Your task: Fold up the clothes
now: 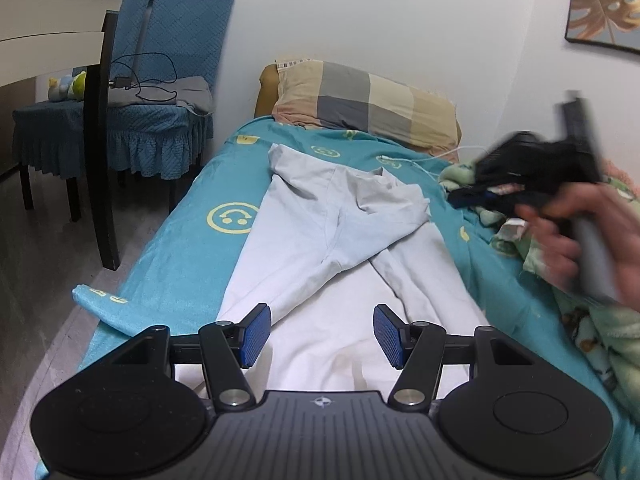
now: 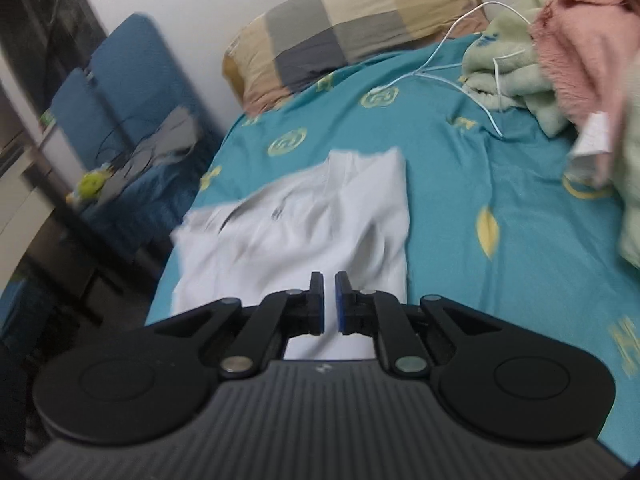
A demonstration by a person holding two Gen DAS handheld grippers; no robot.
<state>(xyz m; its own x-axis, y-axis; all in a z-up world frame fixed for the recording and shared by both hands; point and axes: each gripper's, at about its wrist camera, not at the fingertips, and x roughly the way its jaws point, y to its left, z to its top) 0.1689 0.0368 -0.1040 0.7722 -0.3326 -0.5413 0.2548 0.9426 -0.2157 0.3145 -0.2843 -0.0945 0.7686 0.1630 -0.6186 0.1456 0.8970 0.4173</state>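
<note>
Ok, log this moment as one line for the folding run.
task: fold clothes | left tongs: open, over white shirt | right tongs: nearly shut, nothing held | shirt: sleeves folded in, on teal bed sheet

- Soft, even indoor light is falling on both views; the white wall (image 1: 400,20) is reading bright, with no hard shadows on the bed (image 1: 180,240).
- Floor under the chair (image 1: 120,128) is going dim.
- Left wrist view is staying mostly sharp, but the right claw (image 1: 532,168) and hand (image 1: 580,232) are smearing with motion blur.
- Right wrist view is blurring all over; the white garment (image 2: 304,216) edges are streaking.
- Fisheye is bending lines at the edges.
- No glare is showing.
</note>
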